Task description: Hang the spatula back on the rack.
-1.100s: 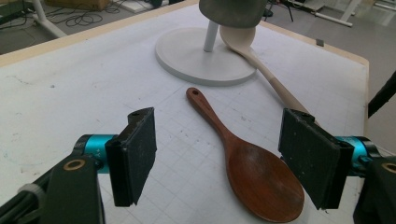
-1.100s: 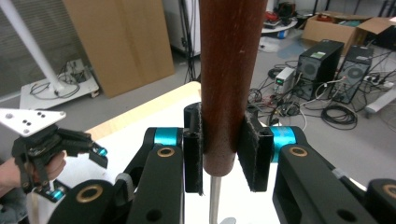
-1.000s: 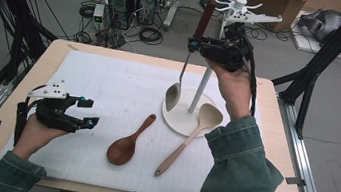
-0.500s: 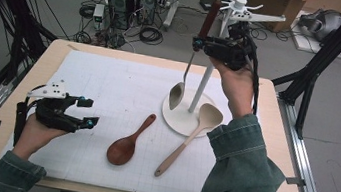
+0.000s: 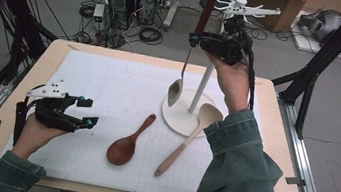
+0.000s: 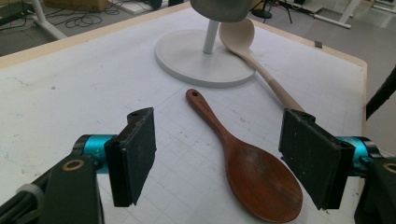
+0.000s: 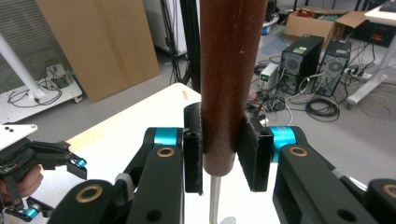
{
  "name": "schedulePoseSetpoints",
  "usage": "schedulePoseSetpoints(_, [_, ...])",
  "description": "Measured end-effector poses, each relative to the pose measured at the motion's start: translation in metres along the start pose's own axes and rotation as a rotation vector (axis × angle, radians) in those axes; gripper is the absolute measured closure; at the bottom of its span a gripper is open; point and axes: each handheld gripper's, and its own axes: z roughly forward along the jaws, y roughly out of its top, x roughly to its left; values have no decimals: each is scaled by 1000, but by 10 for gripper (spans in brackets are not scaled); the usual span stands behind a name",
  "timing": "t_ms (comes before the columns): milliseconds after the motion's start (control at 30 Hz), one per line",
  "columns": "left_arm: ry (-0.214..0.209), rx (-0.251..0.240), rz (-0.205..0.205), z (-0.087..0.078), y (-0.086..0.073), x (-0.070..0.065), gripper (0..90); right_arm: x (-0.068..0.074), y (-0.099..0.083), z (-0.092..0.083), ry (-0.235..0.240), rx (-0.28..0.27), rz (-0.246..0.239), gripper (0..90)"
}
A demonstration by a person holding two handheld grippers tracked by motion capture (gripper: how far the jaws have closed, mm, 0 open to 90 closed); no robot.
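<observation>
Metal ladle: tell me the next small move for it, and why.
Probably lift it a little higher toward the rack's hooks. The right gripper is shut on the metal ladle at its brown handle, with the bowl hanging just above the rack's base; the handle top sits roughly level with the hooks.

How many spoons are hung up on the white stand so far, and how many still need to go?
None looks hung yet. The right gripper has its jaws shut on the dark handle of the metal spoon, lifted beside the stand's pole near the hooks. The brown spoon and pale wooden spoon lie on the table. The left gripper is open, holding nothing.
</observation>
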Motion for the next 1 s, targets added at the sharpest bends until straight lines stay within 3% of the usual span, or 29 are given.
schedulePoseSetpoints(400, [-5, 4, 6, 1, 0, -1, 279, -5, -8, -6, -50, 0, 15, 734])
schedulePoseSetpoints(1000, [-7, 6, 5, 1, 0, -1, 281, -4, -17, -15, -92, -48, 32, 729])
